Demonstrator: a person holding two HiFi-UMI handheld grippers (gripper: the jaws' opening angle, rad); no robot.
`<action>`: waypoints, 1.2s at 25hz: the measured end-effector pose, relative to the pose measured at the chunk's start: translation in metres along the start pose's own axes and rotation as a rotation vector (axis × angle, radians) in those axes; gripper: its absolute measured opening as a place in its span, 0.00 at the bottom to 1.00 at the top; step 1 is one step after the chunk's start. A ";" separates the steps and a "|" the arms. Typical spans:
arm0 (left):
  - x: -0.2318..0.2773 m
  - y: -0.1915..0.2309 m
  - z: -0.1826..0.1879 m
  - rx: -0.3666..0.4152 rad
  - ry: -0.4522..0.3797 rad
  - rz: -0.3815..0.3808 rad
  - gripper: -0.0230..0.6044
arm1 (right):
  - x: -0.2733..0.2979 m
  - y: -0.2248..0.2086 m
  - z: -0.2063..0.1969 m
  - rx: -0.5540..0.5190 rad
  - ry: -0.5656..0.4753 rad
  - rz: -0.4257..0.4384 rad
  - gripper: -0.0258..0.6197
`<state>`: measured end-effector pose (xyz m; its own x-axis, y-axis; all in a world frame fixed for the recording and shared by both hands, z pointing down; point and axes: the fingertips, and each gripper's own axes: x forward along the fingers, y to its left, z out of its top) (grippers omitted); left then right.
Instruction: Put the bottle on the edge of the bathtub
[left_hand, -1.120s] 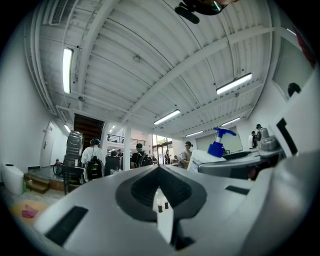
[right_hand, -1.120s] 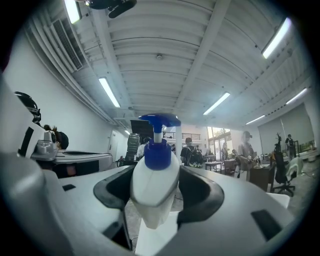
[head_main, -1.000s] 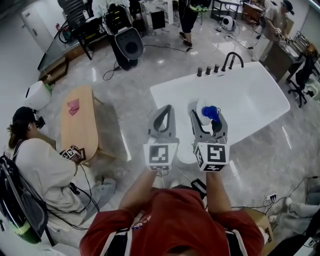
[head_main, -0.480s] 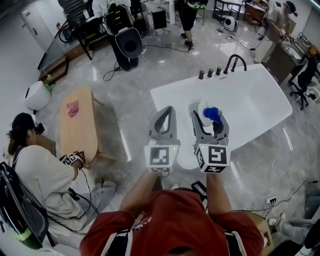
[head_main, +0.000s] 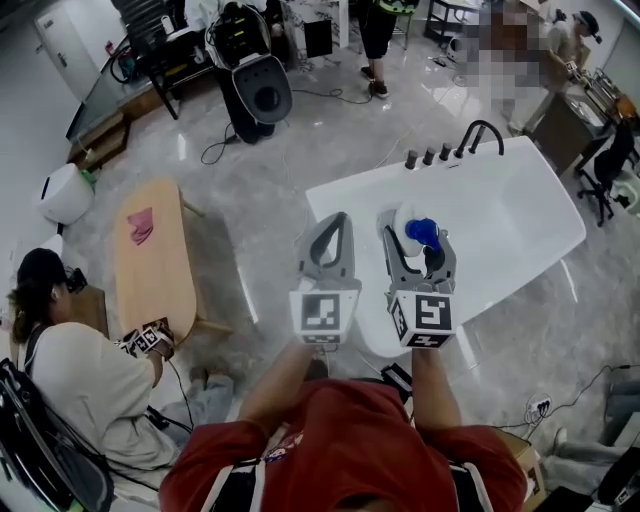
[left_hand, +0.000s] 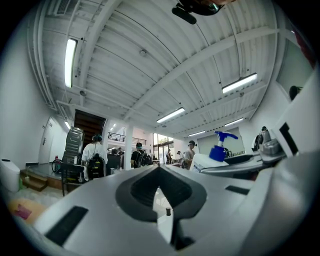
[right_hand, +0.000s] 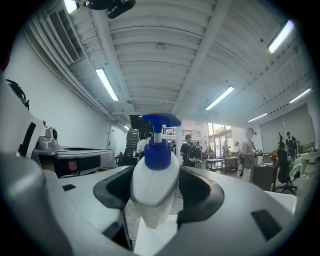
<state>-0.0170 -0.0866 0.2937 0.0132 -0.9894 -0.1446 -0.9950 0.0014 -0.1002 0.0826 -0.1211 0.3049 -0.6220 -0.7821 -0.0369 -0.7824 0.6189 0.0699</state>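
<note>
A white pump bottle (head_main: 408, 220) with a blue pump head sits upright between the jaws of my right gripper (head_main: 416, 236), which is shut on its body. In the right gripper view the bottle (right_hand: 154, 181) fills the gap between both pads. My left gripper (head_main: 335, 222) hangs beside it, shut, its tips meeting with nothing between them. In the left gripper view those closed tips (left_hand: 159, 168) point level, and the bottle (left_hand: 209, 160) shows off to the right. Both grippers hover over the near corner of the white bathtub (head_main: 345, 192).
A black tap (head_main: 482, 130) and several knobs stand on the tub's far rim. At the left are a low wooden table (head_main: 150, 262) with a pink cloth and a seated person (head_main: 75, 375). Cables lie on the floor by a black machine (head_main: 260, 95).
Both grippers have travelled forward together with the bottle still held. The bathtub sits slightly further under them, and the seated person has slid toward the lower left.
</note>
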 end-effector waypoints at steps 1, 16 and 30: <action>0.003 0.009 -0.001 -0.001 0.001 0.000 0.06 | 0.008 0.005 0.000 -0.001 0.003 0.001 0.47; 0.041 0.141 -0.014 -0.002 -0.007 -0.008 0.06 | 0.122 0.080 0.013 -0.040 0.004 -0.019 0.47; 0.058 0.179 -0.027 -0.045 -0.008 -0.048 0.06 | 0.151 0.100 0.009 -0.055 0.026 -0.072 0.47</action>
<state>-0.1972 -0.1480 0.2937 0.0620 -0.9870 -0.1482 -0.9966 -0.0531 -0.0627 -0.0895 -0.1770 0.2976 -0.5624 -0.8267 -0.0175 -0.8218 0.5565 0.1226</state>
